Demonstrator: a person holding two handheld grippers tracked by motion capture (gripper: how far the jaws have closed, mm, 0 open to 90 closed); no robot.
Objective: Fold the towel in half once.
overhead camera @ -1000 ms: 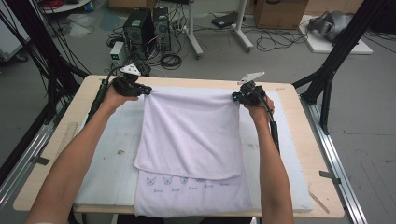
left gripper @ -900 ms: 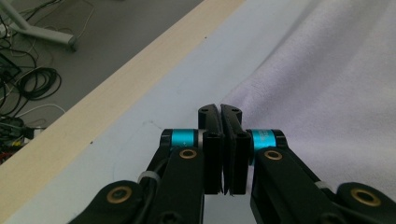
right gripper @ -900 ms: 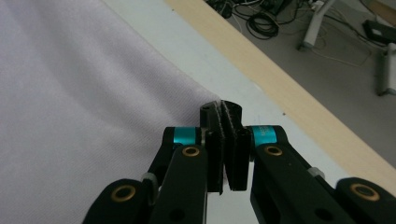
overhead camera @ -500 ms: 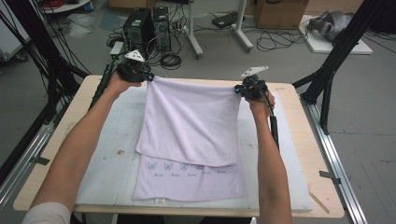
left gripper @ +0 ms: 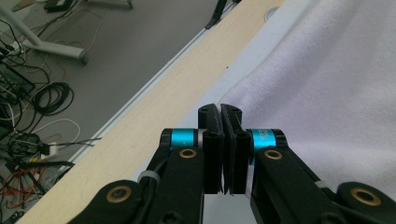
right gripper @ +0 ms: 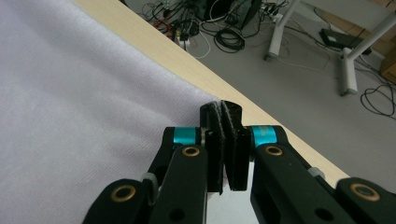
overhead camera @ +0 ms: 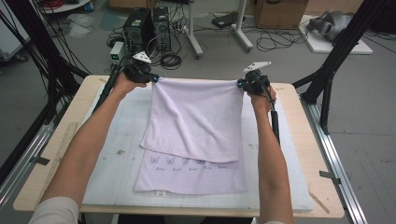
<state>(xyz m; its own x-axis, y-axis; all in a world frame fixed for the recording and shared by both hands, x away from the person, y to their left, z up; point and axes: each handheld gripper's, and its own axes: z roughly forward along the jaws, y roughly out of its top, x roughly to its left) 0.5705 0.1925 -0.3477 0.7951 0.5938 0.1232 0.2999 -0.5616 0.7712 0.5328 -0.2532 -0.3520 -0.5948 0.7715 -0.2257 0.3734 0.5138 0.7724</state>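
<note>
Pale lilac terry cloth, a soft rectangular towel [overhead camera: 194,121], hangs stretched between the two tongs at the far edge of the light wooden surface [overhead camera: 299,135]. The left tongs [overhead camera: 152,78] are pressed together on its far left corner, the right tongs [overhead camera: 240,84] likewise on its far right corner. From that taut top edge the towel slopes down toward the person, its upper layer folded over a lower layer lying flat on the white gridded mat [overhead camera: 116,140].

Computer towers [overhead camera: 148,28], cables [overhead camera: 273,41] on floor (cardboard box [overhead camera: 276,13] beyond)
</note>
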